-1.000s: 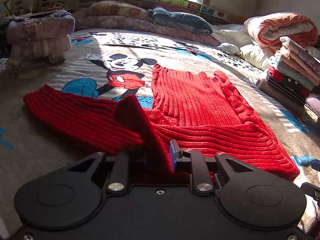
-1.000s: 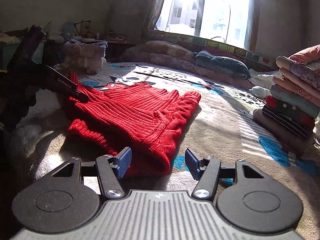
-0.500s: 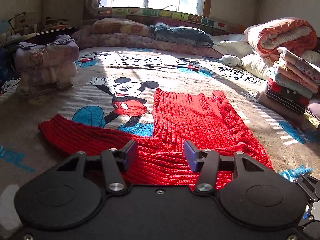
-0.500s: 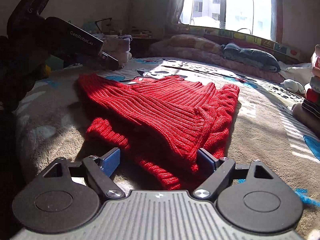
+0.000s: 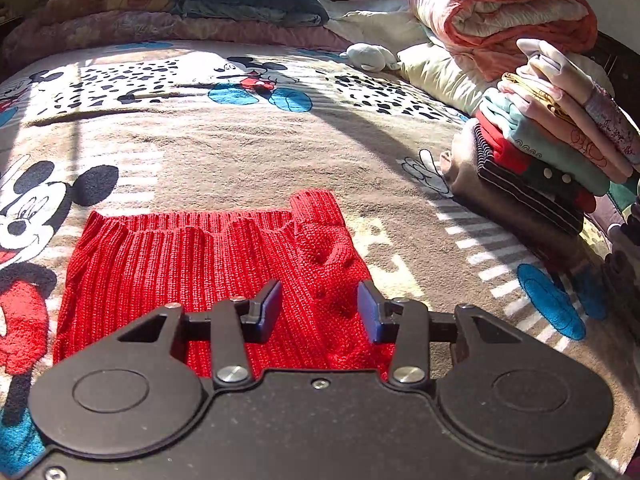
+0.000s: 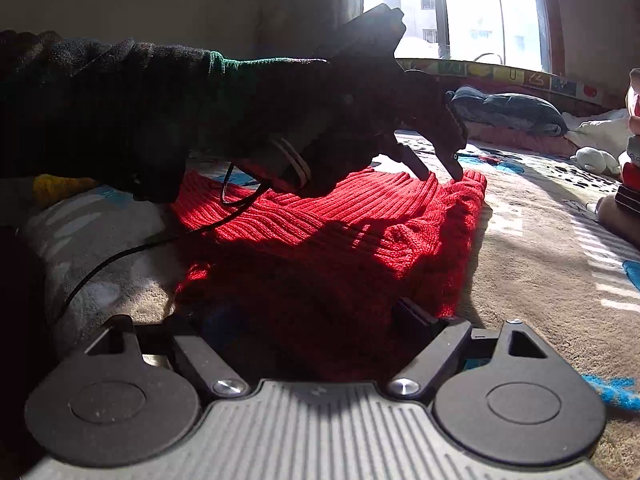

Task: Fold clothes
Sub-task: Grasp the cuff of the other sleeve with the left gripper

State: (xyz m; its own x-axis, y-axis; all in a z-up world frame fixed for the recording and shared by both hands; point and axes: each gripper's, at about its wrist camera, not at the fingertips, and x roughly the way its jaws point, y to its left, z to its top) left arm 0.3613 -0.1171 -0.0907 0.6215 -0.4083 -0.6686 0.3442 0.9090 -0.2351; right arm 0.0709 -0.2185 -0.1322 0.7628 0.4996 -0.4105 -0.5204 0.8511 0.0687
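The red knit sweater (image 5: 208, 264) lies partly folded on the cartoon-print blanket (image 5: 248, 152) covering the bed. Left tongs (image 5: 319, 309): jaws spread, tips resting on the sweater's far edge, gripping nothing. Right tongs (image 6: 304, 320): jaws wide apart, straddling the sweater's near hem. A stack of folded clothes (image 5: 552, 152) sits at 2 o'clock.

Strong sunlight enters through the far window (image 6: 460, 12), blown out to white glare; near objects fall into backlit shadow, and fisheye bending curves the edges.
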